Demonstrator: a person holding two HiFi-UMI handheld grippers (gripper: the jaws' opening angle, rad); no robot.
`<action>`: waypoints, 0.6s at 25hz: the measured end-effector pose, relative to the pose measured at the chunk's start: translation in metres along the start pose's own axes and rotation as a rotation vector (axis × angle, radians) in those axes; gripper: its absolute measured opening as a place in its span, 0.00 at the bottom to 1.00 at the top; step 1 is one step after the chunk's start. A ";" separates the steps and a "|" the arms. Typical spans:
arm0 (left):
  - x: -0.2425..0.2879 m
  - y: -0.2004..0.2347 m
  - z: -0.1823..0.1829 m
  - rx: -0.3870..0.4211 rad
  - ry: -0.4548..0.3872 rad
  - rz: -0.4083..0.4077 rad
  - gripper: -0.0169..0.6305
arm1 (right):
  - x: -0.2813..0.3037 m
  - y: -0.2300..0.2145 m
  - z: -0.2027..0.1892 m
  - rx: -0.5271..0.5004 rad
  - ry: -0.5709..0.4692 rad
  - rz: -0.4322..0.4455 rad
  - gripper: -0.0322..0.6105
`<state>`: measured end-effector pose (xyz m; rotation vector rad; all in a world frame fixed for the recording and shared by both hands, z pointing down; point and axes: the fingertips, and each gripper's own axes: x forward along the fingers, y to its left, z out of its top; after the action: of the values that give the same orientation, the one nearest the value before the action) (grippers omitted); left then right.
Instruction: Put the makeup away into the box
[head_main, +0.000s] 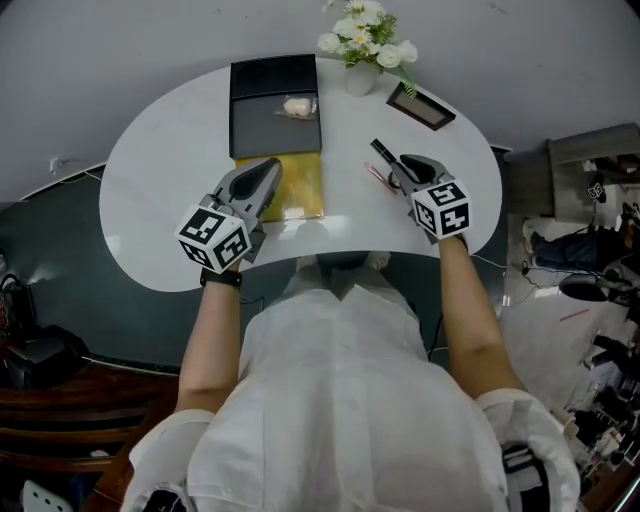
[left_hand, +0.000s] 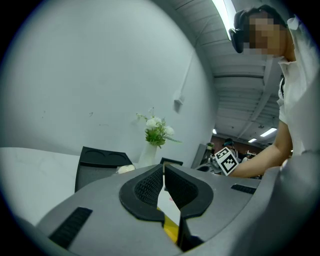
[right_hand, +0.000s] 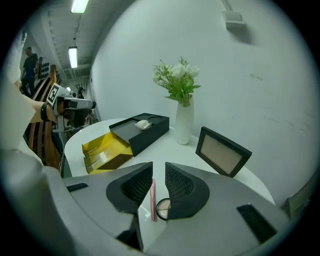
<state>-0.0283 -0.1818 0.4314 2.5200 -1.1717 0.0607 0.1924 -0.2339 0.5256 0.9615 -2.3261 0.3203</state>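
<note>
Right tool (right_hand: 158, 165), jaws slightly apart and gripping nothing, hung directly over the slim pink makeup stick (right_hand: 153, 197) lying on the white rounded desk (head_main: 150, 200), the stick's long axis along the jaw gap; the open black-and-yellow box (head_main: 255, 125) sat well left, beside the left tool (head_main: 270, 168), jaws together.

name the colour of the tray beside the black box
Yellow tray, clearest in right gripper view.

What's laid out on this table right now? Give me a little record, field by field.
Table: white table, rounded
Box: black box, gold tray at its near side
In box: white puff
Loose makeup: pink stick, round compact
Left gripper: jaws together, over the gold tray
Right gripper: jaws apart above the pink stick, gripping nothing
Also: vase of flowers, black-framed panel
</note>
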 end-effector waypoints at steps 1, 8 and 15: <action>0.002 -0.001 -0.001 -0.003 0.003 0.004 0.06 | 0.004 -0.002 -0.003 -0.005 0.019 0.005 0.15; 0.014 -0.006 -0.013 -0.031 0.024 0.030 0.06 | 0.030 -0.017 -0.027 -0.023 0.141 0.046 0.15; 0.021 -0.008 -0.015 -0.045 0.021 0.054 0.06 | 0.053 -0.024 -0.047 -0.081 0.253 0.046 0.16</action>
<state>-0.0068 -0.1877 0.4475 2.4430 -1.2195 0.0741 0.1997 -0.2608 0.5949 0.7813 -2.1158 0.3430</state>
